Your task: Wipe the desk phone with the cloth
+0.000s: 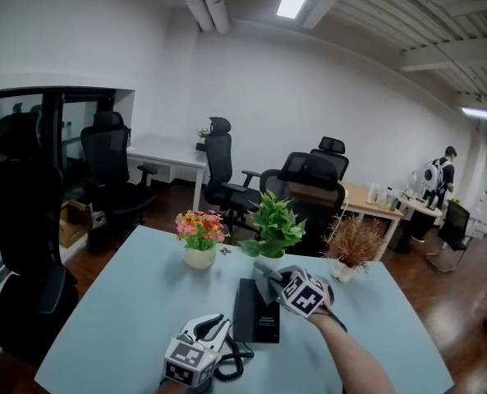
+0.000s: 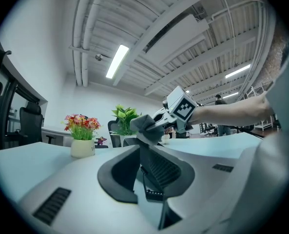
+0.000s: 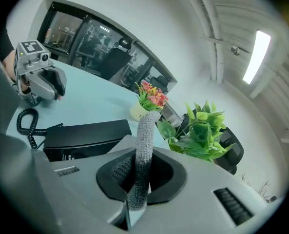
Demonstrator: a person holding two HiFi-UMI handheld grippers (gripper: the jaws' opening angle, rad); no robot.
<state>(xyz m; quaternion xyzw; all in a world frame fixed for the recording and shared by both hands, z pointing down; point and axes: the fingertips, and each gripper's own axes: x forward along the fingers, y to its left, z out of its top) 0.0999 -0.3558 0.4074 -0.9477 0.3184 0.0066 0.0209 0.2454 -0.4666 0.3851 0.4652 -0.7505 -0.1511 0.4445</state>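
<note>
The desk phone (image 1: 255, 312) lay flat on the pale blue table (image 1: 112, 318), black and oblong, with its long side running away from the person; everything else is placed from it. The right gripper (image 1: 277, 281) hung over the phone's far right corner, its marker cube turned upward; its jaws were clamped on the cloth (image 1: 266, 277), a grey knitted strip that stood up out of the grip in the right gripper view (image 3: 145, 140) and bunched into a loose fold past the fingertips; whether the fold touched the phone's casing could not be told. The left gripper (image 1: 212, 327) sat just to the phone's near left, low to the table and pointing away from the person; in its own view its jaws (image 2: 145, 162) were drawn close together, with nothing seen between them. The coiled cord (image 1: 233, 358) curled out from the phone's near end and looped on the table beside the left gripper; from the right gripper view the same cord (image 3: 27, 123) lay left of the phone, below the left gripper (image 3: 47, 84).

Beyond the phone's far end stood three pots along the table's far edge: a white pot of pink and yellow flowers (image 1: 199, 230) to the far left, a green leafy plant (image 1: 273, 224) straight beyond, and a dried brown plant (image 1: 354, 245) to the far right; black office chairs (image 1: 220, 171) and other desks stood well beyond these.
</note>
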